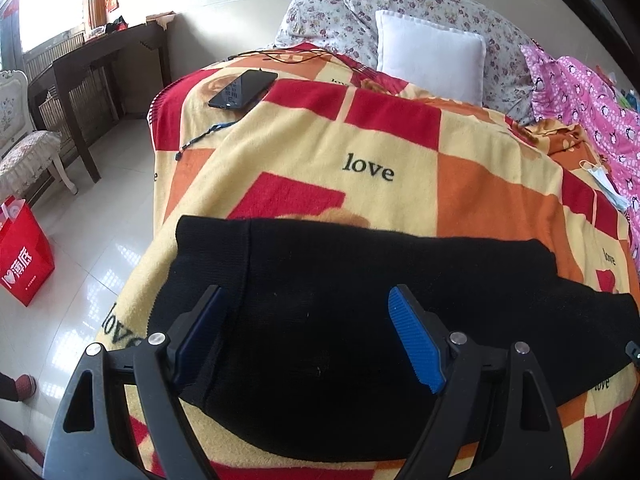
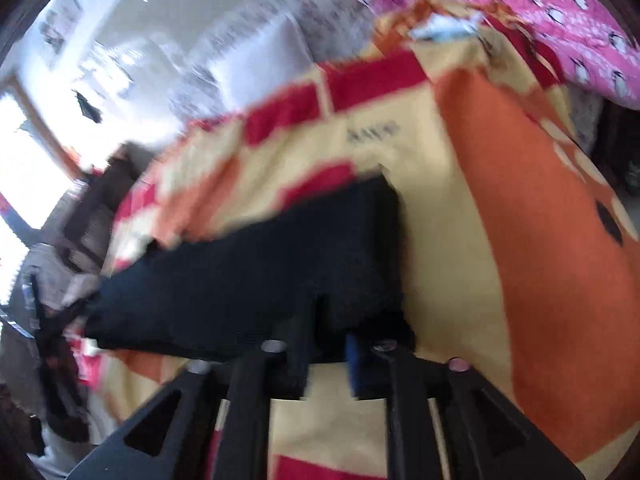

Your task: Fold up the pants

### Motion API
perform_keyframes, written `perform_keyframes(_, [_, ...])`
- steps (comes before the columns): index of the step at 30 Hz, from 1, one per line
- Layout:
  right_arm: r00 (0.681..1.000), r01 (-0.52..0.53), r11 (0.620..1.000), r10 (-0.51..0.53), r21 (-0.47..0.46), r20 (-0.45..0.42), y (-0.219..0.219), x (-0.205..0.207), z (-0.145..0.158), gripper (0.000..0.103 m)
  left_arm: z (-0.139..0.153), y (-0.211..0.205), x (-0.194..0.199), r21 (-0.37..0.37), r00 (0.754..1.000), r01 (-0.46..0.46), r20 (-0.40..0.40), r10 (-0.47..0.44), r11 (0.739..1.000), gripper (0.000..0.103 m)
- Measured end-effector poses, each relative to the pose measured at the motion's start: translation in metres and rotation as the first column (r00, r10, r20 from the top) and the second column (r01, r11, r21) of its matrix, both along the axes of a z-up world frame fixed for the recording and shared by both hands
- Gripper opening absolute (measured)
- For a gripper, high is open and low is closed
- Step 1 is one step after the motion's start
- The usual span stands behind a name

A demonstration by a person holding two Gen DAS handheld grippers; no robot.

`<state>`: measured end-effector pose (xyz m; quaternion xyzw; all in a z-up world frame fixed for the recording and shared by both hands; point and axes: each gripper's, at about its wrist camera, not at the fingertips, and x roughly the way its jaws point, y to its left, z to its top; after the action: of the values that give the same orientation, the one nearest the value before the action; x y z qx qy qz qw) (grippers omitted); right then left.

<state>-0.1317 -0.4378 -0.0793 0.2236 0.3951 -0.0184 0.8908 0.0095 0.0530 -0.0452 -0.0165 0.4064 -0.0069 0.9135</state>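
Observation:
The black pants (image 1: 340, 320) lie folded across the near end of a bed covered by a red, orange and cream "love" blanket (image 1: 360, 152). My left gripper (image 1: 308, 336) is open just above the pants, its blue pads (image 1: 416, 344) spread wide and empty. In the blurred right wrist view the pants (image 2: 260, 264) stretch away to the left, and my right gripper (image 2: 328, 344) is closed on their near right edge, with cloth between the fingers (image 2: 352, 364).
A black phone (image 1: 244, 88) and cables lie on the blanket's far left. A white pillow (image 1: 432, 56), floral bedding (image 1: 320, 16) and a pink quilt (image 1: 592, 120) are behind. A face mask (image 1: 604, 180) lies at right. Tiled floor, a red bag (image 1: 24, 256), a chair and a desk (image 1: 92, 64) are at left.

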Motion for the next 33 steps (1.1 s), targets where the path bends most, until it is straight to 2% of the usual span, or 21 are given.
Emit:
perform_keyframes(3, [0.999,0.036,0.999,-0.036,-0.040,0.008,-0.001,-0.014,0.018,0.040,0.001,0.002,-0.004,0.018,1.000,0.000,0.008,-0.001,1.000,0.083])
perform_keyframes(5, [0.998,0.062,0.995,-0.059,-0.076,0.031,-0.001,-0.021,0.035,0.041,0.004,0.005,-0.004,0.025,1.000,-0.009,0.016,0.008,1.000,0.083])
perform_keyframes(8, [0.996,0.014,0.998,-0.008,-0.063,0.092,0.009,-0.021,0.059,0.047,0.008,0.010,-0.005,0.041,0.999,-0.018,0.029,0.016,0.999,0.083])
perform_keyframes(10, [0.991,-0.057,0.996,0.064,-0.064,0.119,0.031,-0.010,0.069,0.052,0.010,0.014,-0.006,0.054,0.999,-0.034,0.042,0.032,0.998,0.083])
perform_keyframes(12, [0.977,-0.169,0.984,0.174,-0.048,0.125,0.058,0.009,0.071,0.052,0.011,0.018,-0.006,0.053,0.998,-0.042,0.043,0.040,0.998,0.083])
perform_keyframes(16, [0.922,-0.362,0.932,0.360,-0.009,0.142,0.122,0.040,0.064,0.052,0.008,0.025,-0.007,0.064,0.998,-0.057,0.043,0.054,0.996,0.083])
perform_keyframes(21, [0.809,-0.582,0.813,0.579,0.005,0.104,0.213,0.074,0.044,0.051,-0.003,0.034,0.000,0.069,0.997,-0.076,0.022,0.074,0.995,0.083])
perform_keyframes(22, [0.783,-0.618,0.786,0.615,0.005,0.088,0.231,0.080,0.039,0.046,-0.005,0.035,0.002,0.071,0.997,-0.078,0.019,0.077,0.994,0.083])
perform_keyframes(24, [0.746,-0.665,0.747,0.664,-0.005,0.042,0.261,0.093,0.027,0.038,-0.010,0.040,0.010,0.083,0.995,-0.096,0.007,0.096,0.992,0.083])
perform_keyframes(28, [0.691,-0.723,0.690,0.723,-0.041,-0.009,0.305,0.108,0.010,0.038,-0.014,0.050,0.019,0.046,0.994,-0.107,-0.003,0.107,0.993,0.083])
perform_keyframes(31, [0.658,-0.753,0.655,0.752,-0.060,-0.045,0.323,0.108,0.000,0.041,-0.017,0.050,0.024,0.058,0.994,-0.107,0.006,0.107,0.993,0.085])
perform_keyframes(33, [0.650,-0.759,0.644,0.758,-0.097,-0.045,0.330,0.100,0.000,0.041,-0.019,0.049,0.028,0.060,0.994,-0.105,0.001,0.105,0.993,0.085])
